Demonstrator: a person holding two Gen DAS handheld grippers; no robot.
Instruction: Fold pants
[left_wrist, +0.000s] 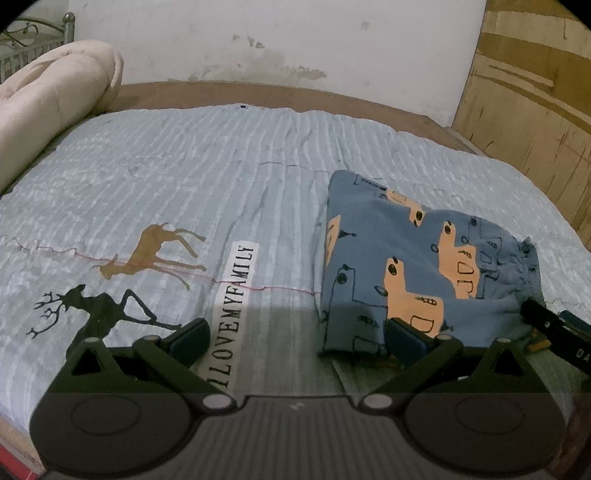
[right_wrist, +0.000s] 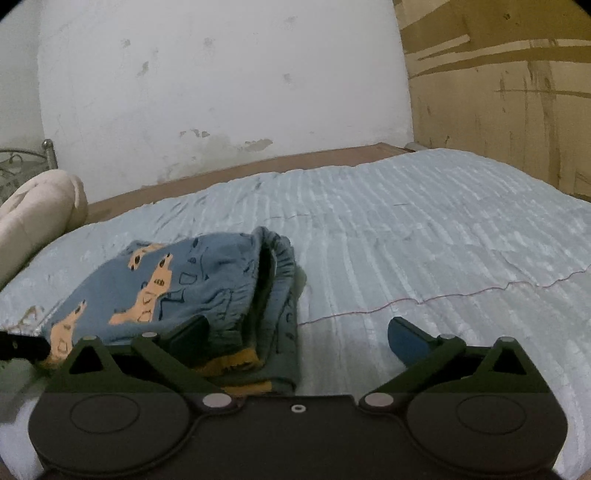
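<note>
**Folded pants on bed, both grippers spread**

Lying folded into a compact bundle on the light blue bedspread (left_wrist: 221, 166): blue patterned pants (left_wrist: 413, 258), waistband toward the right. Left gripper (left_wrist: 295, 343) spread wide, nothing between the pads. Right gripper (right_wrist: 295, 336) equally wide, holding nothing. Near corner of the pants hidden behind its left finger (right_wrist: 188, 332). Cut off at left edge: rolled cream blanket (left_wrist: 48, 99).

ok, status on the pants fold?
Left tongs open, empty. Right tongs open, empty, beside pants. Pants folded in a stack on the bedspread. Nothing in the way.
</note>
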